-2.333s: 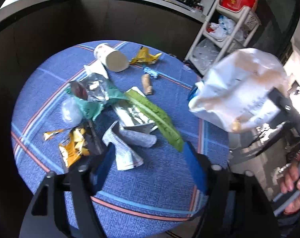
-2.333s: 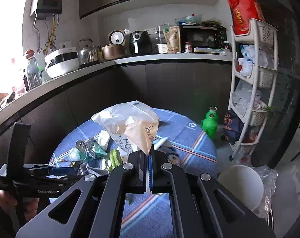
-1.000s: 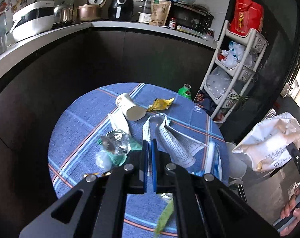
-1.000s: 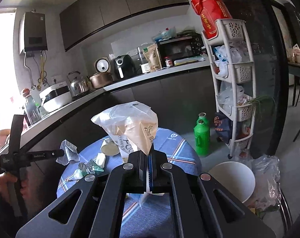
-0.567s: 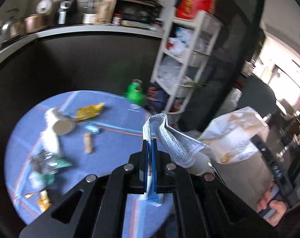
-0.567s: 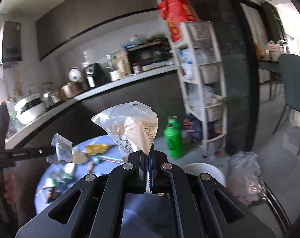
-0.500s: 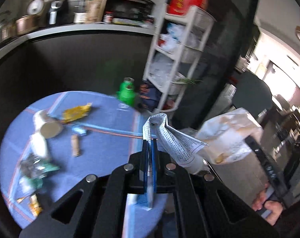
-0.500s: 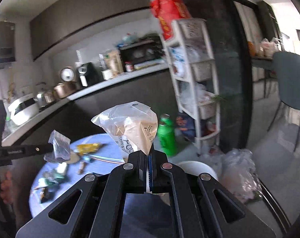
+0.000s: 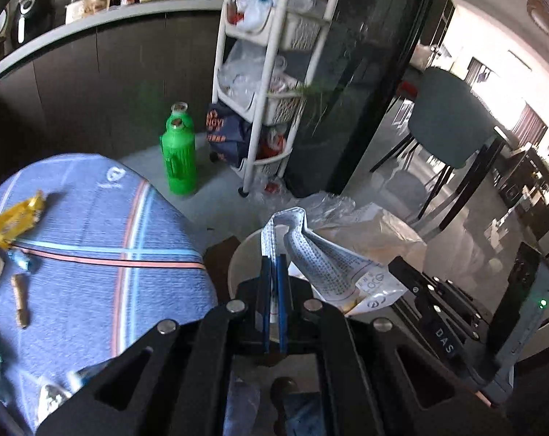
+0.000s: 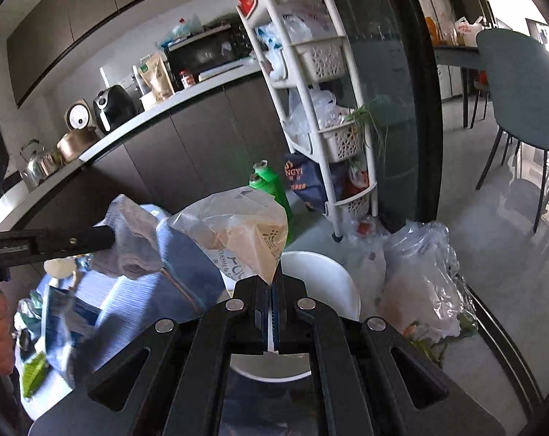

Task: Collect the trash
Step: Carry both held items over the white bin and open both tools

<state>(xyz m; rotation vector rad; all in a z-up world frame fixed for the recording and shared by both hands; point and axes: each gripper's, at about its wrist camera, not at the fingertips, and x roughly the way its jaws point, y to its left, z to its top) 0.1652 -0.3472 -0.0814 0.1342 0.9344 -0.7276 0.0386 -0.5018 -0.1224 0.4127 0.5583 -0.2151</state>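
Note:
My left gripper [image 9: 273, 265] is shut on a crumpled printed wrapper [image 9: 318, 258] and holds it above the white bin [image 9: 242, 254] beside the table. My right gripper [image 10: 274, 290] is shut on a white plastic bag [image 10: 238, 225], also over the white bin [image 10: 321, 272]. The bag [image 9: 376, 232] and the right gripper body [image 9: 434, 312] show on the right in the left wrist view. The left gripper arm [image 10: 49, 241] and its wrapper [image 10: 132, 243] show on the left in the right wrist view. Other trash lies on the blue table [image 9: 92, 272]: a yellow wrapper [image 9: 14, 219] and a brown stick [image 9: 20, 305].
A green bottle [image 9: 178, 156] stands on the floor by a white shelf rack [image 9: 263, 83]. A full clear trash bag [image 10: 419, 283] sits right of the bin. A dark glass door frame [image 10: 416, 109] and a teal chair [image 10: 521, 83] are to the right.
My left gripper closed on the printed wrapper, lifted it off the table and swung right over the bin. My right gripper carried the bag the same way, down toward the bin.

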